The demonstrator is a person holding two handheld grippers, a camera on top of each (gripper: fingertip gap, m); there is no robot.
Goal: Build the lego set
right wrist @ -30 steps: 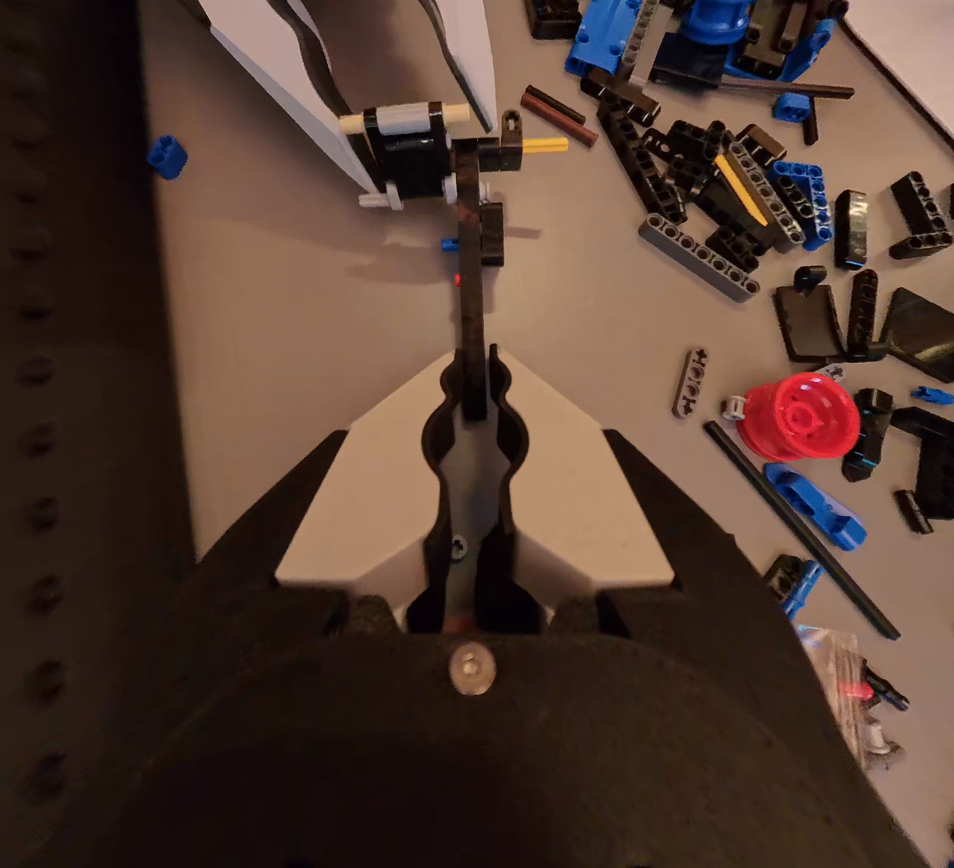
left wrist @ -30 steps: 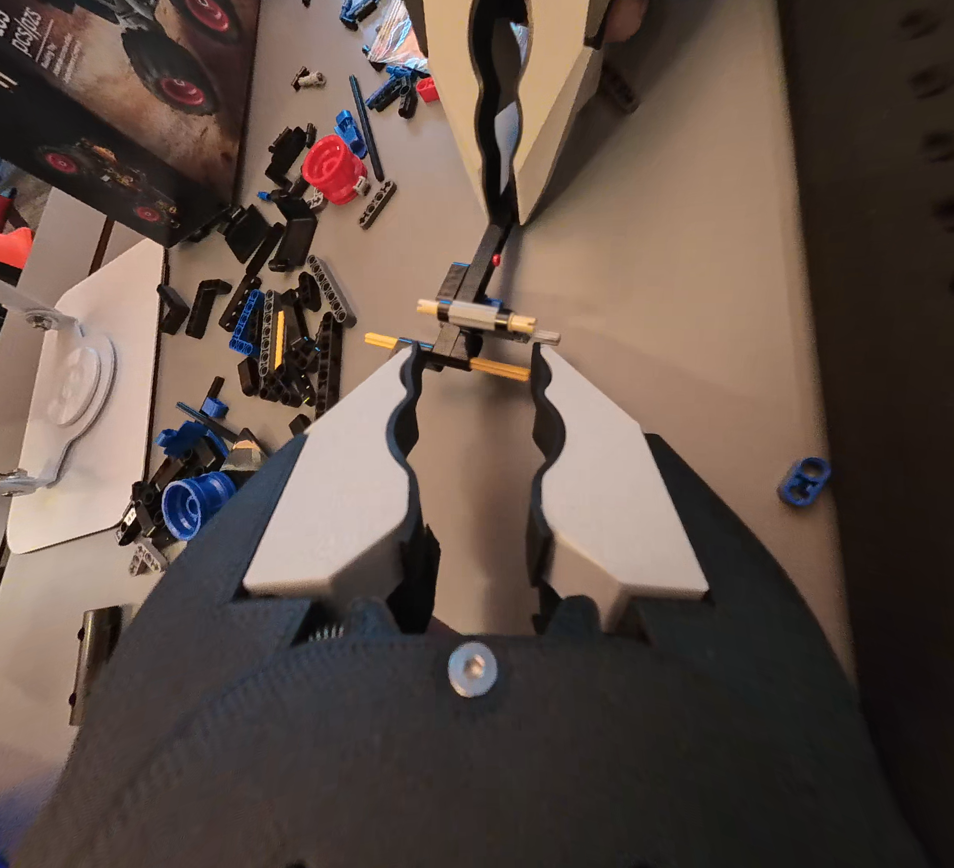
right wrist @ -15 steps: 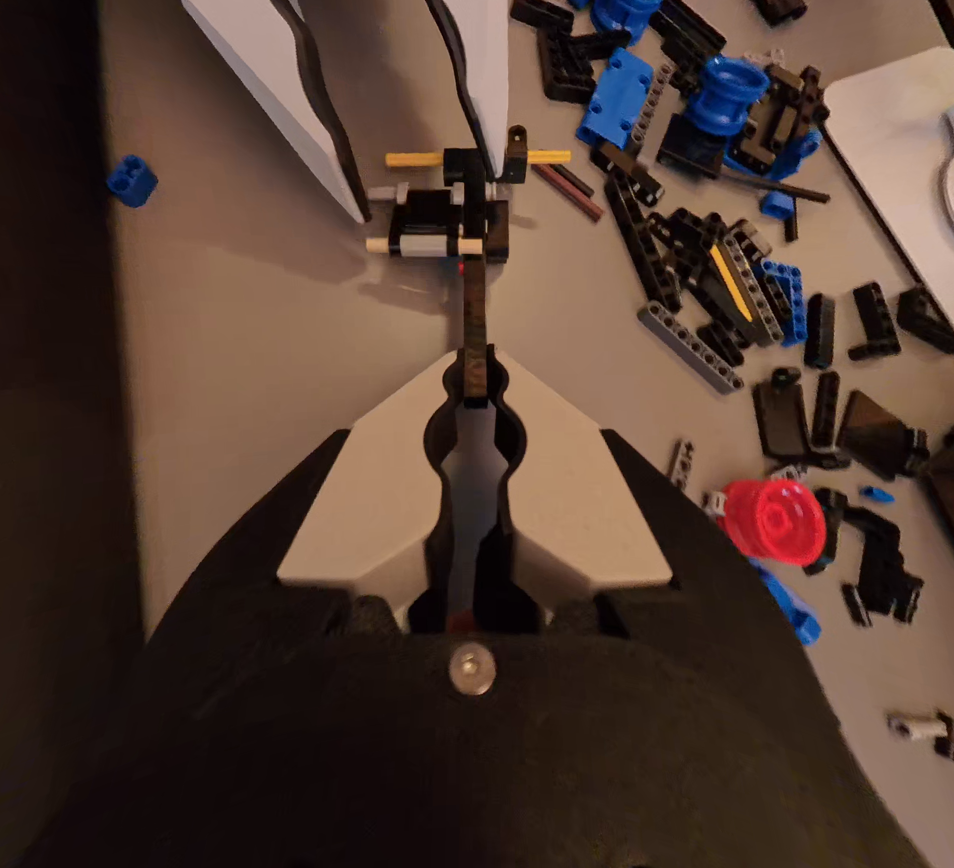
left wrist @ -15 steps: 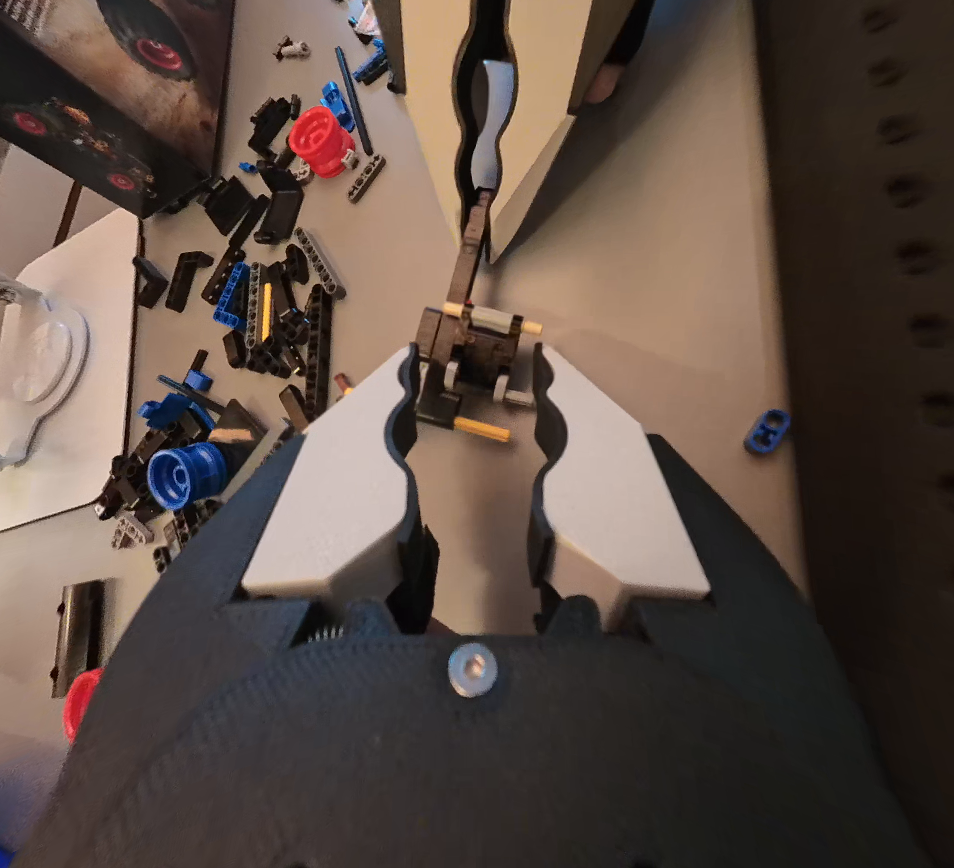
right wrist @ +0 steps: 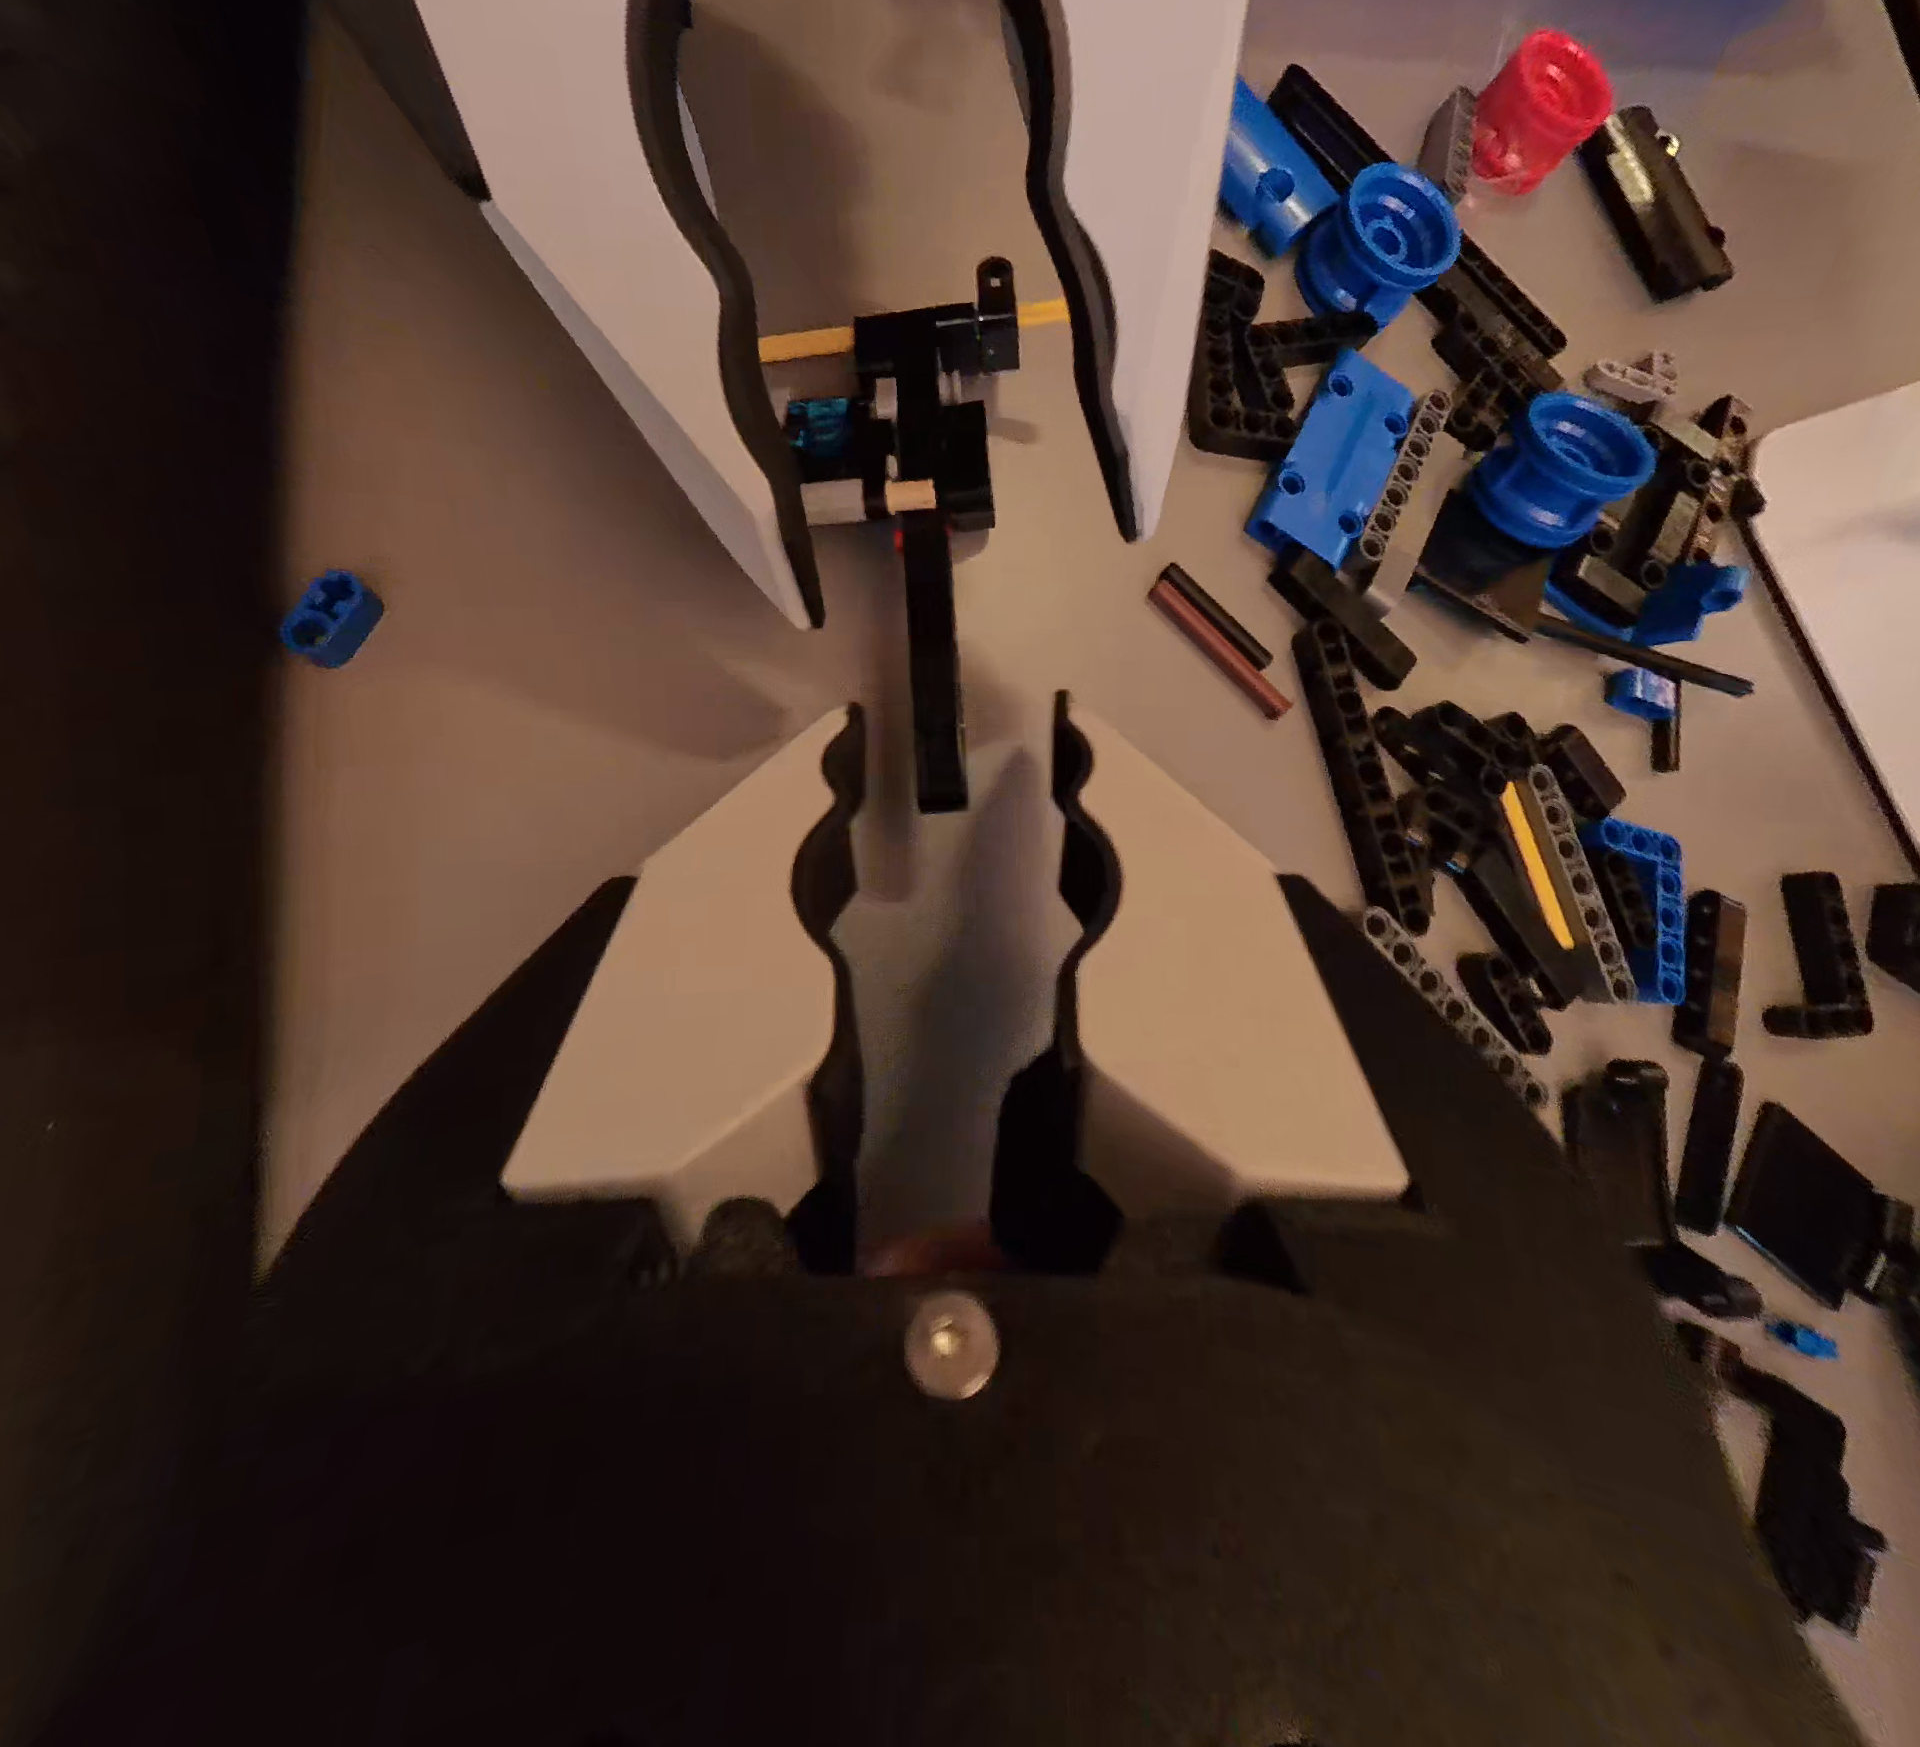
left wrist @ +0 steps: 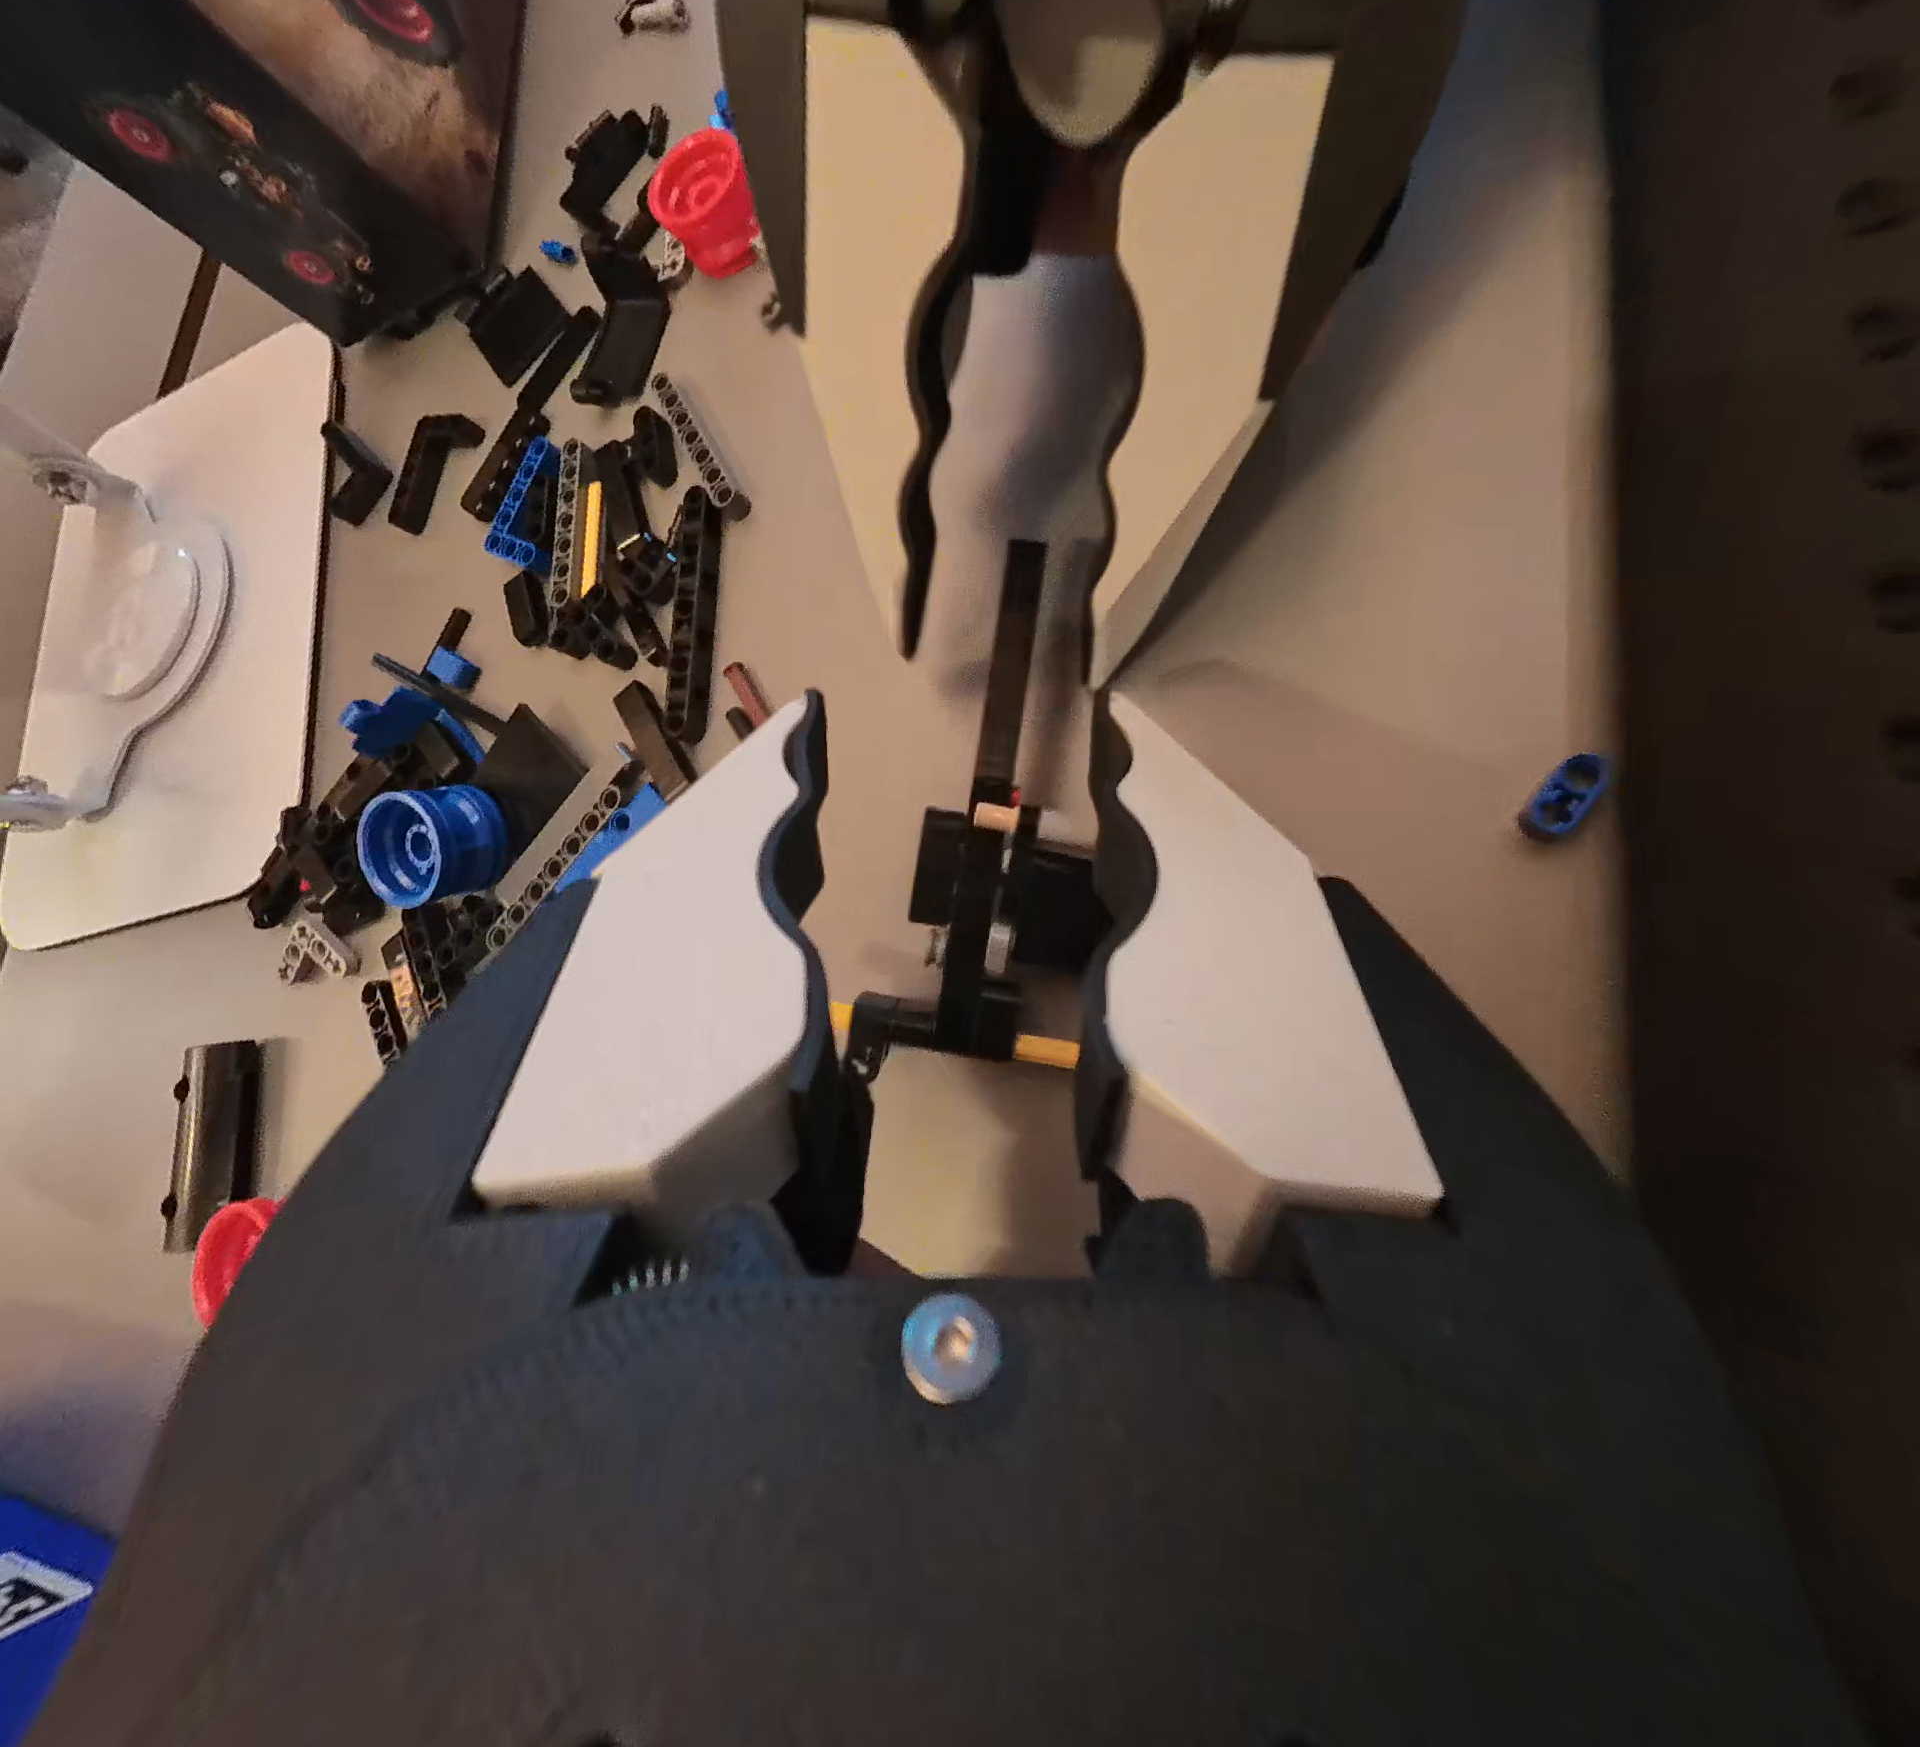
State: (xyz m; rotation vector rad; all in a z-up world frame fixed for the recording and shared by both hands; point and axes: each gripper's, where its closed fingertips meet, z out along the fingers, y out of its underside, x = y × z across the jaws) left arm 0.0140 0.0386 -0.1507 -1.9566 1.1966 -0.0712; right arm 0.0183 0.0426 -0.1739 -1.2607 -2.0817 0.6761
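Now both jaws stand wide: the small black lego assembly with a yellow axle [left wrist: 977, 928] lies on the grey table [left wrist: 1351, 554] between the left gripper [left wrist: 956, 731] fingers, its long black beam reaching between the right gripper [right wrist: 954, 710] tips, ungripped.

Two close wrist views face each other, sharing the black assembly [left wrist: 977, 897].

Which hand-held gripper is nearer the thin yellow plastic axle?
Left. The left hand-held gripper straddles the thin yellow plastic axle deep between its fingers; the right hand-held gripper sits beyond the black beam's far end.
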